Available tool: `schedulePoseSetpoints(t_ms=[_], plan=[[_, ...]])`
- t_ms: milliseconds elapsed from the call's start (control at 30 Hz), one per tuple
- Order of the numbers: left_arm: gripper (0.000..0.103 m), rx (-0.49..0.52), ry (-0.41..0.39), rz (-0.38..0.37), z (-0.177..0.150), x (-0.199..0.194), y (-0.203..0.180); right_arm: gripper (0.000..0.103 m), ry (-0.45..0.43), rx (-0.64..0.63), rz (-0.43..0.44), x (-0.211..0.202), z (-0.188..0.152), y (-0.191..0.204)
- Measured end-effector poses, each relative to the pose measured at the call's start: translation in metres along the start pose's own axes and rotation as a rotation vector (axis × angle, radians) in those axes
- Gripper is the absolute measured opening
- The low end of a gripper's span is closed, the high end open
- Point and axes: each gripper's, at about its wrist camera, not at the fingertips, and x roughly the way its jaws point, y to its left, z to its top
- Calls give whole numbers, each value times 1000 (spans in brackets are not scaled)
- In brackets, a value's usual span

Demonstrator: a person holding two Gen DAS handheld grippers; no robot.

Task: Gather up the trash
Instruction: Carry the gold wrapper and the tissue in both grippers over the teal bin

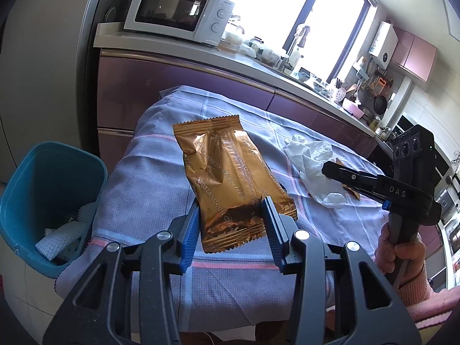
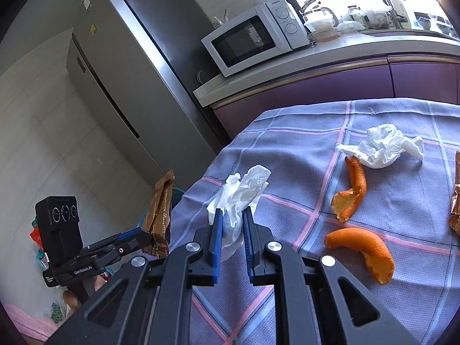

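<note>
Left wrist view
Left gripper (image 1: 231, 215): fingers partly open, pressing on the lower end of the gold wrapper (image 1: 230, 178).
Gold wrapper, place: centre of frame, raised above the bench (image 1: 161, 178), its free end pointing up.
Gold wrapper, handling: judged light, thin and crinkly, slick foil; a pinch on the flat crimped end seems surest.
Bin (image 1: 51, 189): lower left of frame, blue, beside the bench edge, with white paper already inside.
Right gripper (image 1: 327, 169): right of frame, seen side-on against a white tissue (image 1: 313, 158); its opening cannot be read from here.
Hand (image 1: 402, 250): lower right, around the right gripper's handle.
Count here: one wrapper, one bin, one tissue clump.

Right wrist view
Right gripper: fingers nearly closed, pinching the held tissue (image 2: 238, 198) at its lower part.
Held tissue, place: centre of frame, standing up from between the fingers above the bench.
Held tissue, handling: judged very light, soft, easily crushed, not fragile; any bunched fold serves as a hold.
Left gripper: lower left of frame, carrying the gold wrapper off the bench edge.
Loose tissue (image 2: 382, 146): right of centre, lying on the bench, touching one peel.
Orange peels: two, the upper peel (image 2: 352, 192) and the lower peel (image 2: 365, 253); judged light, curled, fairly stiff.
Second wrapper (image 2: 455, 201): right edge, mostly cut off.
Count here: two tissues, two peels, two wrappers.
</note>
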Motion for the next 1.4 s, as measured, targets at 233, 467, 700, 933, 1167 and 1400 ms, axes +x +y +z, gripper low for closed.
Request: schedulePoseSetpoints(t_ms=[233,467,700,933,1167,1400], plan=[[42,-17,-15,27,-5,-13,13,13,20,-20,21,14,2,11],[42,-46,-28,56,-11,-27,30,13,42,-45,47,28,3,23],[42,-68,-36,82,-11,-36,44,13,64,-70,72,43,6,35],[42,-95,-52,122,-14,-46,59,13,90,-99,101,60,9,50],[42,-131,-67,174,-16,-59,80,13,126,-130,135,77,7,66],[42,-170,-72,213,-18,-66,103,13,157,-169,163,93,7,85]])
